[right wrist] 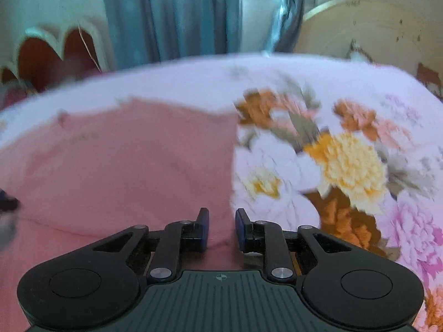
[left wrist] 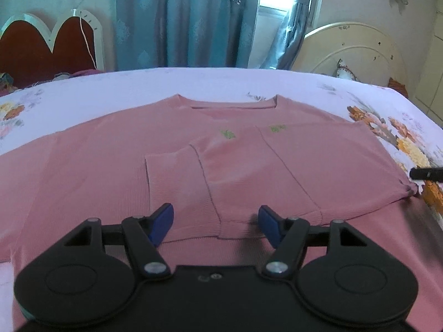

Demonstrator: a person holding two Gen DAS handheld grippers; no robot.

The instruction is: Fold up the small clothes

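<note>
Blue-padded left gripper (left wrist: pixel 216 222) hovers wide open, empty, over the pink sweater (left wrist: pixel 110 160) spread on the floral bedsheet (left wrist: pixel 138 85). Ahead of its fingers lies the folded-in cuff (left wrist: pixel 177 177). Right gripper (right wrist: pixel 221 228) stands narrowly parted at the sweater's edge, seemingly holding nothing. Soft, light ribbed knit; probably best pinched at a hem or shoulder.

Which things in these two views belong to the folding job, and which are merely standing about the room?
Belonging to the job:
- pink top, spread flat, one sleeve already folded across the front
- left gripper, jaws apart
- right gripper, nothing visibly gripped

Standing about:
- floral bedsheet under the top
- blue curtains
- red headboard
- cream headboard
</note>
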